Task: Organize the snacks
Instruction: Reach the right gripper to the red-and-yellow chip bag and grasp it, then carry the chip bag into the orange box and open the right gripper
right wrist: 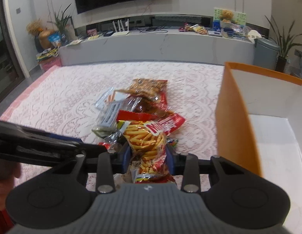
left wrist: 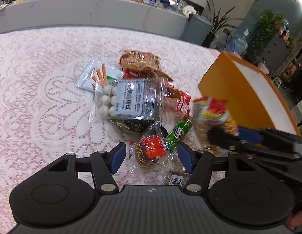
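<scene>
A pile of snack packets lies on the pink lace cloth (left wrist: 43, 97). My left gripper (left wrist: 151, 157) hangs low over its near edge and is open. A small clear packet with a red label (left wrist: 153, 149) lies between the blue pads, and neither pad touches it. My right gripper (right wrist: 148, 160) is shut on a red and yellow bag of fries snacks (right wrist: 146, 142). The same fries bag (left wrist: 213, 115) shows in the left wrist view, lifted beside the orange box (left wrist: 229, 89). That orange box (right wrist: 234, 117), white inside, stands just right of the right gripper.
The pile holds a clear bag of white balls (left wrist: 109, 101), a white stick-biscuit packet (left wrist: 96, 76), a brown bag (left wrist: 141, 60), a green packet (left wrist: 178, 132) and a red one (left wrist: 184, 103). A grey TV bench (right wrist: 151, 44) runs behind the table.
</scene>
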Demonstrator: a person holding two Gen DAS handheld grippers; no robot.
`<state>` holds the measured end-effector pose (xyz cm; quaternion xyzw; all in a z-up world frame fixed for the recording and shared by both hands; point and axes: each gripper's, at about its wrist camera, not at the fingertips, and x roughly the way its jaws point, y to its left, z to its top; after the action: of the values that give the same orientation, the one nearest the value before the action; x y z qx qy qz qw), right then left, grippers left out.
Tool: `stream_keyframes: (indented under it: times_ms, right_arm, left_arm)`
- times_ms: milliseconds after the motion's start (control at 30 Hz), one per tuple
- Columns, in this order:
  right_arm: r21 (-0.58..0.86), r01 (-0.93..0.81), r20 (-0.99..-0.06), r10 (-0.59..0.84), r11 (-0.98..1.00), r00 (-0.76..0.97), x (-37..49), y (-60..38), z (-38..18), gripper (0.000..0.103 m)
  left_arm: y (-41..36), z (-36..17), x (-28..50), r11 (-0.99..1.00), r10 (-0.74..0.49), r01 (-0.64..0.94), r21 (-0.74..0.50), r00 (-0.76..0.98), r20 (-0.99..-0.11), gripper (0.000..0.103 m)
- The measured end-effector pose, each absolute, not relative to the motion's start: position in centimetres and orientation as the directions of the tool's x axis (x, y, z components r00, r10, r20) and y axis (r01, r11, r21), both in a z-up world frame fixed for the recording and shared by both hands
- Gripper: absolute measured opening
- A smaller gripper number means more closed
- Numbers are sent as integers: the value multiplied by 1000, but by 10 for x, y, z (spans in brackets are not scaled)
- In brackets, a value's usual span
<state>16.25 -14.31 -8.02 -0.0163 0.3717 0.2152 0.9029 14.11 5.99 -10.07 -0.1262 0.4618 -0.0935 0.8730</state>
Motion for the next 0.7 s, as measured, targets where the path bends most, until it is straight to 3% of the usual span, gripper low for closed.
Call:
stream_keyframes:
  times_ms: [133,533,700]
  right_arm:
    - [136,-376,-685,361,917,632,162,-150,-75,35]
    - [155,-353,-691,356,923,629,162,-154,-72,35]
    - [145,-362,-688,357,921,632,157,-155,-63,35]
  left_arm:
    - [53,-110,149,959,-249,23,-281,536,-806,70]
    - [42,-113,152,980,-180,26,-196,527,-831,41]
    - [43,-94,138,983,-167,27,-183,561,-811,39]
